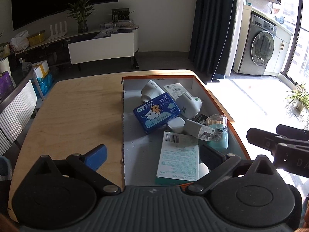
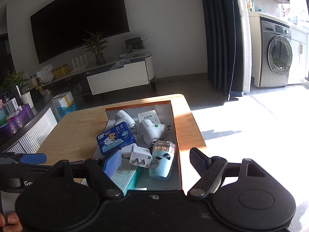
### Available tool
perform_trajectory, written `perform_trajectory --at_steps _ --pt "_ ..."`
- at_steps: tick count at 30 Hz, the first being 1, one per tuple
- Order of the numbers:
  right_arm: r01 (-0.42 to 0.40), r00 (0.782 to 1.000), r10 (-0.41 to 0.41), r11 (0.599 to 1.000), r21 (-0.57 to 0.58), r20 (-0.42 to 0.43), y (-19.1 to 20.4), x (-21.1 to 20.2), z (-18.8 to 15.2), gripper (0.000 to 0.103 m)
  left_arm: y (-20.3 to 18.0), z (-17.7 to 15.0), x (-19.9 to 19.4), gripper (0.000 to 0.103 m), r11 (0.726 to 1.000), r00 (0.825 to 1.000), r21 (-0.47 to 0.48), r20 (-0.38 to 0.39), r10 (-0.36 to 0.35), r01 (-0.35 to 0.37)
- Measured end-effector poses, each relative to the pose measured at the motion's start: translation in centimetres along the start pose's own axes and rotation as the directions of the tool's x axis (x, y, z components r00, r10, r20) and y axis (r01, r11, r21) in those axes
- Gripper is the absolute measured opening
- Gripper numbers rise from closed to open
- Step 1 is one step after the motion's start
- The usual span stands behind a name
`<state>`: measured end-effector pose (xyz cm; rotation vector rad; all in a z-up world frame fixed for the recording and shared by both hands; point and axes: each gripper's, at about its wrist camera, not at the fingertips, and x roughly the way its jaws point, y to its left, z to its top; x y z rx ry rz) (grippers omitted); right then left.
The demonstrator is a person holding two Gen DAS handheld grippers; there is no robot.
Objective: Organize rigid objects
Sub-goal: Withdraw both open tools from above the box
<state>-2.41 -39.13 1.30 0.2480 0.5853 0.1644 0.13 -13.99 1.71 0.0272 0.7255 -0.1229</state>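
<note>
An orange-rimmed shallow box [image 1: 212, 96] [image 2: 174, 127] on the wooden table [image 1: 77, 106] [image 2: 77, 135] holds several items. They include a blue floss-pick case [image 1: 156, 112] [image 2: 115, 138], two white plug-in devices [image 1: 190, 103] [image 2: 151, 132], a white charger [image 2: 140, 157], a toothpick jar with a teal base [image 1: 217, 125] [image 2: 162, 161] and a bandage box [image 1: 178, 156] [image 2: 125, 177]. My left gripper [image 1: 152, 154] is open and empty above the box's near end. My right gripper [image 2: 155, 163] is open and empty over the box's near items.
The right gripper's body [image 1: 280, 145] shows at the right edge of the left wrist view. The left gripper's blue finger [image 2: 32, 158] shows at the left of the right wrist view. A TV stand [image 2: 115, 75] and a washing machine [image 2: 276, 56] stand beyond the table.
</note>
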Motion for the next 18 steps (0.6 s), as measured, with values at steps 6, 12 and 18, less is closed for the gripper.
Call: perform_trajectory --at_steps 6,12,18 --pt "-0.002 1.0 0.003 1.0 0.014 -0.029 0.0 -0.3 -1.2 0.092 0.0 -0.5 0.0 0.103 1.0 1.0 -0.006 -0.012 0.016 -0.016" --pt "-0.013 0.999 0.012 1.0 -0.006 -0.049 0.5 -0.1 -1.6 0.092 0.1 -0.7 -0.1 0.103 1.0 1.0 -0.016 -0.009 0.023 -0.023" --pt "-0.009 0.998 0.009 1.0 -0.006 -0.063 0.4 0.2 -1.7 0.092 0.4 -0.8 0.5 0.103 0.999 0.999 -0.038 -0.039 -0.005 0.004"
